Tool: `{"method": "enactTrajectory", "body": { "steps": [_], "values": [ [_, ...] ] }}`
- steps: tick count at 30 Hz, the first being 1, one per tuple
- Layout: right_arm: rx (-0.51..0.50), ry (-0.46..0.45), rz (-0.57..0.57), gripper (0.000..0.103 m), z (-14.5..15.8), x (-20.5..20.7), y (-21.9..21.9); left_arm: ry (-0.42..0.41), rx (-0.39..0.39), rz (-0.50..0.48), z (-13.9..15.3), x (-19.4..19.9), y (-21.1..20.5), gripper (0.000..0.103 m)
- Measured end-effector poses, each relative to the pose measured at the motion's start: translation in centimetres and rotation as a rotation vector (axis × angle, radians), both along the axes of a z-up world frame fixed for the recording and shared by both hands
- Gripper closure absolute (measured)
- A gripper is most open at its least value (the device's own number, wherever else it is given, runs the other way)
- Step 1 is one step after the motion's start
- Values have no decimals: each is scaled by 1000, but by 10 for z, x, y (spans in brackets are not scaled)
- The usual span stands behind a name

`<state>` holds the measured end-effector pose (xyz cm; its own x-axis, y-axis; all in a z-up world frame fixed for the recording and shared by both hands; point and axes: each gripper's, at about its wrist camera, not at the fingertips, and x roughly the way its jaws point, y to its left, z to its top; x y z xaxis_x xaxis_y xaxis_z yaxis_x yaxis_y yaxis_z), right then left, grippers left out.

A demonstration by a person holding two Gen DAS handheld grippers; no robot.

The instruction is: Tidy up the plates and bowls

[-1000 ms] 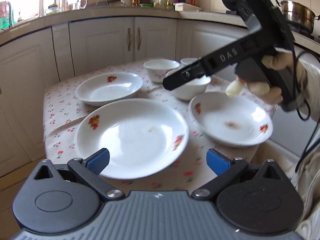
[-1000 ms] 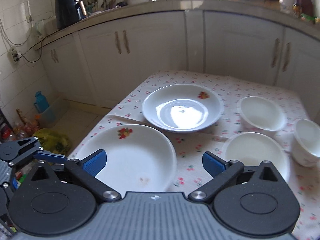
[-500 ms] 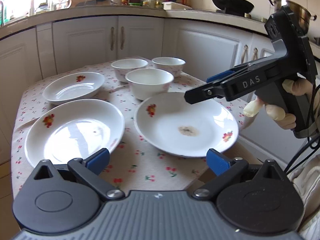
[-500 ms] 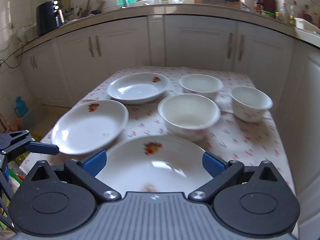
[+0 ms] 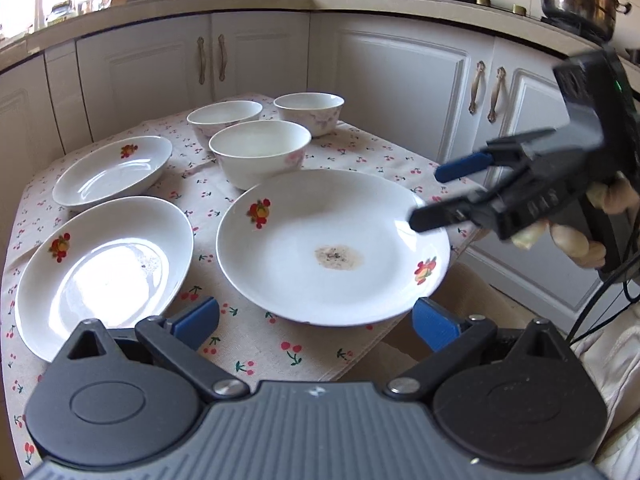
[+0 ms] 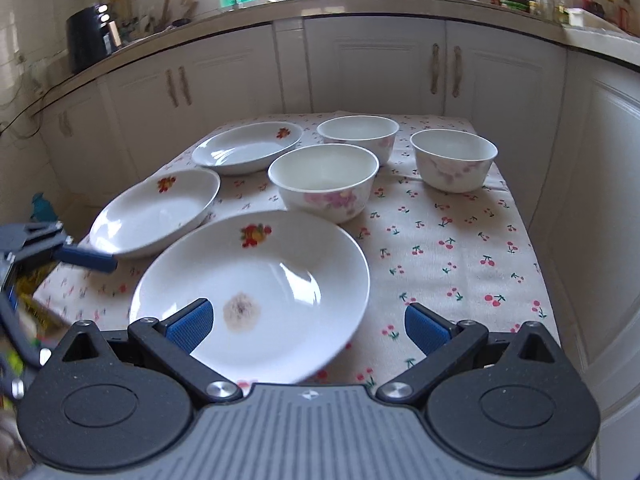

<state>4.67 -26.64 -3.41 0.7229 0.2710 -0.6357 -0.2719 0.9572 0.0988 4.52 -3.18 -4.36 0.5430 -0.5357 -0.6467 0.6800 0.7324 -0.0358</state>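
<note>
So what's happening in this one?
A person holds a gripper in each hand over a cherry-print tablecloth set with three plates and three bowls. Both the left gripper and right gripper are open and hold nothing. The right one hangs near the stained plate. Nothing is stacked yet.

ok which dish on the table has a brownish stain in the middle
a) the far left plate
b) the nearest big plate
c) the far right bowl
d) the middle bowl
b, the nearest big plate carries a brownish smudge near its centre, seen in both wrist views, while the far left plate, middle bowl and far right bowl look clean inside.
</note>
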Motion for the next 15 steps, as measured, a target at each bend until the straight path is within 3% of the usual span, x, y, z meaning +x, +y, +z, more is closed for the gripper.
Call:
{"method": "enactTrajectory", "body": {
  "steps": [9,15],
  "values": [
    [38,16,156,0,-8,-13,-16,-8,40,96,9,24,-5,1],
    [30,45,266,0,-18,-17,-9,-10,54,70,15,39,-15,1]
  ]
}}
